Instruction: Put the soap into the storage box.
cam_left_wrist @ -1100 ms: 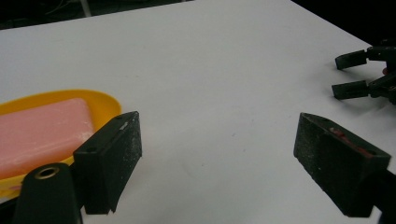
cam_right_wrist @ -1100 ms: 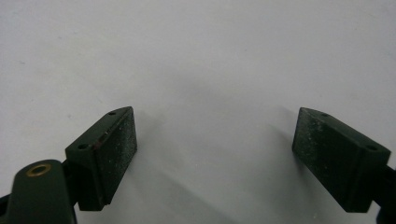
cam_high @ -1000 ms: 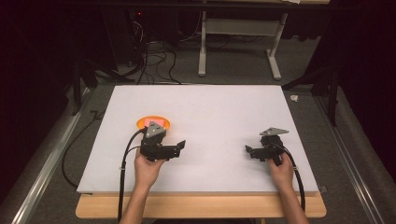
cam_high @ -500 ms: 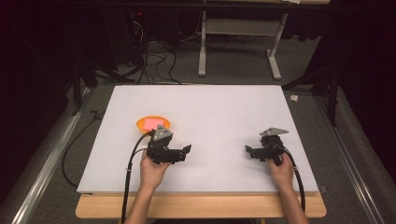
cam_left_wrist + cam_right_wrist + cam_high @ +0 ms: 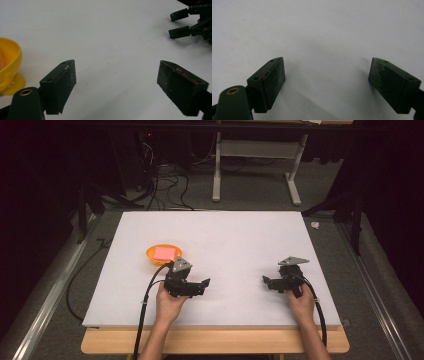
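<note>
An orange bowl [image 5: 163, 254] with a pink block [image 5: 163, 252] in it stands on the left part of the white board [image 5: 225, 240]. My left gripper [image 5: 204, 285] is just right of the bowl and nearer the front, pointing right. Its jaws stand open over bare board in the left gripper view [image 5: 116, 82], where the bowl's yellow-orange wall [image 5: 8, 65] is at the left edge. My right gripper [image 5: 266, 282] is at the right front and points left toward the other one. Its jaws are open with nothing between them [image 5: 327, 80]; it appears far off in the left gripper view [image 5: 178, 23].
The white board lies on a wooden table whose front edge [image 5: 215, 342] runs below both hands. Cables [image 5: 165, 185] and a desk's metal legs [image 5: 217, 175] are on the dark floor beyond the far edge.
My left hand has moved right and toward the front edge, away from the bowl, which now stands fully uncovered. The right hand has stayed where it was.
</note>
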`<state>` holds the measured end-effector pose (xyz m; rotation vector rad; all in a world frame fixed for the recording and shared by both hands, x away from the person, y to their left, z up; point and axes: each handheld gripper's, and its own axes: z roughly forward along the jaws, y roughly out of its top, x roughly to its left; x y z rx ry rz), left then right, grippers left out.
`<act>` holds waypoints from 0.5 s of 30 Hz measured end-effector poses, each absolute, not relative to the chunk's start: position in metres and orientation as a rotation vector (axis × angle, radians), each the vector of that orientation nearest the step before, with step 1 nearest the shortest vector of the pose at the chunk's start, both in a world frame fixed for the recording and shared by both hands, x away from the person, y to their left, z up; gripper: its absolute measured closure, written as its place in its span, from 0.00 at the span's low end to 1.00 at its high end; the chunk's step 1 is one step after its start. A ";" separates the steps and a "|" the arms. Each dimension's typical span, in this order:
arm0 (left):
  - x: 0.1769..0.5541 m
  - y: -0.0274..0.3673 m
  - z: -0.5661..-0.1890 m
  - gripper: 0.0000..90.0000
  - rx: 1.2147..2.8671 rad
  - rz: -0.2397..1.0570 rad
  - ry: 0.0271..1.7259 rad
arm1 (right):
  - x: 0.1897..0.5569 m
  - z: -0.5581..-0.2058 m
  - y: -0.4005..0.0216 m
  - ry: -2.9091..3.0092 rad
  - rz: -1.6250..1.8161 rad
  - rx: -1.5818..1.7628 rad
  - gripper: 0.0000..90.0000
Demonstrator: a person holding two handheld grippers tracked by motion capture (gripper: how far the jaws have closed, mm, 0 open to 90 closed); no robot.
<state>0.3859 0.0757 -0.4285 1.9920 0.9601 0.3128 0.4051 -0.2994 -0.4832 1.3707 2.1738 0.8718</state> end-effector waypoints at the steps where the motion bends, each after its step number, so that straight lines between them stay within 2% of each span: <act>1: 0.386 0.076 -0.429 0.18 1.992 0.313 0.960 | 0.405 -0.483 -0.299 2.174 0.872 1.371 0.16; 15: 0.391 0.066 -0.445 0.18 2.024 0.300 0.974 | 0.405 -0.483 -0.300 2.174 0.872 1.369 0.16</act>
